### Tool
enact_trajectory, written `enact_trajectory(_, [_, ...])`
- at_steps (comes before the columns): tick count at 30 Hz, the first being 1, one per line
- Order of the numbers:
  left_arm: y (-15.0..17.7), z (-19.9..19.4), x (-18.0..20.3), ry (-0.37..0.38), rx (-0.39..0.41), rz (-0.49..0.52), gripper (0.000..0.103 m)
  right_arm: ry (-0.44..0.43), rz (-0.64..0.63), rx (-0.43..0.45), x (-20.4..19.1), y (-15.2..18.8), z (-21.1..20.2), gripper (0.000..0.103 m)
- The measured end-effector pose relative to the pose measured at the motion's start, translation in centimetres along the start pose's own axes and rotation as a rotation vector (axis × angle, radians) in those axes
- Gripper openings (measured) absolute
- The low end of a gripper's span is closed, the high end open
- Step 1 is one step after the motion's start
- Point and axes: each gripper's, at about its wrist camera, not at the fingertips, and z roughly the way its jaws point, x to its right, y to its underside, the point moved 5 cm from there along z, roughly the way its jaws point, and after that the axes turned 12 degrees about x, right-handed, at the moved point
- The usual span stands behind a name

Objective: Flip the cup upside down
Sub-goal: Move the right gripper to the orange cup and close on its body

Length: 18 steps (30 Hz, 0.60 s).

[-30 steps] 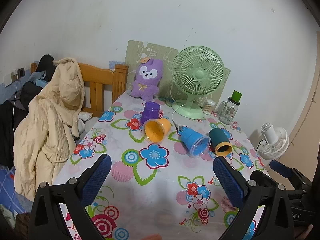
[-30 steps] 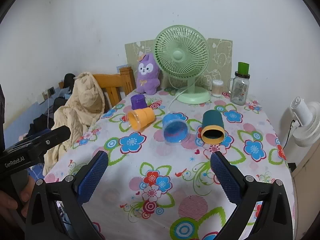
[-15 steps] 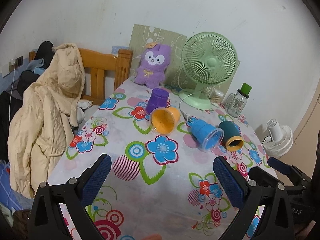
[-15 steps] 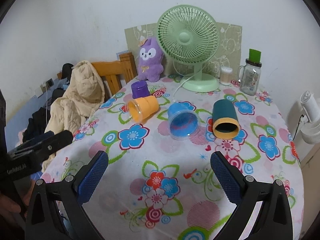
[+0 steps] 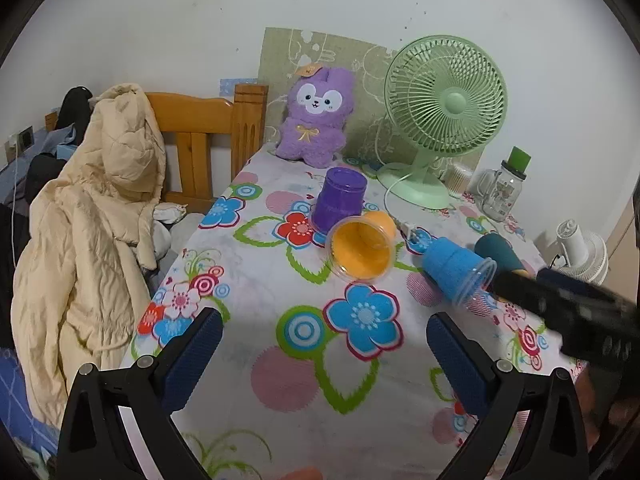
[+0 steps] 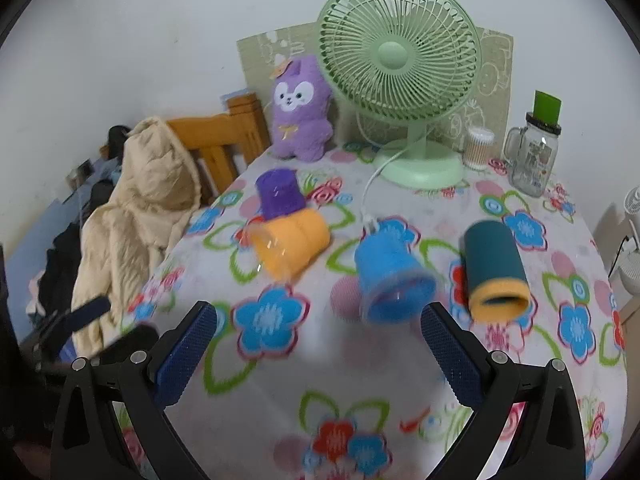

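Three cups lie on their sides mid-table: orange cup [image 5: 362, 249], mouth toward the near-left; blue cup [image 6: 390, 276], mouth toward the near edge; dark teal cup [image 6: 494, 268] with a yellow rim, rightmost, mouth also toward the near edge. A fourth, the purple cup [image 5: 340, 199], already stands upside down, just behind the orange one and touching or nearly touching it. Orange and blue sit near each other with a gap between; blue and teal likewise apart. Right gripper [image 6: 318, 330] hangs low over the cloth just short of the blue cup, jaws spread wide, nothing between them. Left gripper [image 5: 320, 338] hovers in front of the orange cup, also released and empty; the right tool's dark body crosses its view at right, blurred. Bare cloth lies between both claws and the cups. White cable [image 6: 370, 184] runs from the green fan [image 6: 400, 64] to a plug beside the blue cup's base. Behind: purple plush [image 5: 316, 120], glass jar [image 6: 534, 160] with green lid, small swab container [image 6: 478, 148]. Table [image 5: 248, 280] wears a flowered cloth; its left edge drops off beside a wooden chair [image 5: 208, 136] draped with a cream coat [image 5: 92, 224]. White wall behind; a small white fan [image 5: 580, 248] stands off the right edge.
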Motion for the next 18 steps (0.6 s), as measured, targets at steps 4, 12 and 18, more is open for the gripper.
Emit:
enact_trajectory(4, [-1.1, 1.5, -0.2, 0.011, -0.006, 0.064, 0.103, 0.008, 0.032, -0.016, -0.1, -1.4, 2.6, 0.103])
enact_trajectory(12, [-2.1, 5.0, -0.9, 0.049, -0.048, 0.199, 0.103, 0.065, 0.056, -0.06, -0.6, -2.8, 8.8, 0.103])
enact_trajectory(18, [-2.8, 7.5, -1.4, 0.1, -0.067, 0.26, 0.103, 0.066, 0.084, -0.14, -1.1, -2.2, 13.0, 0.103])
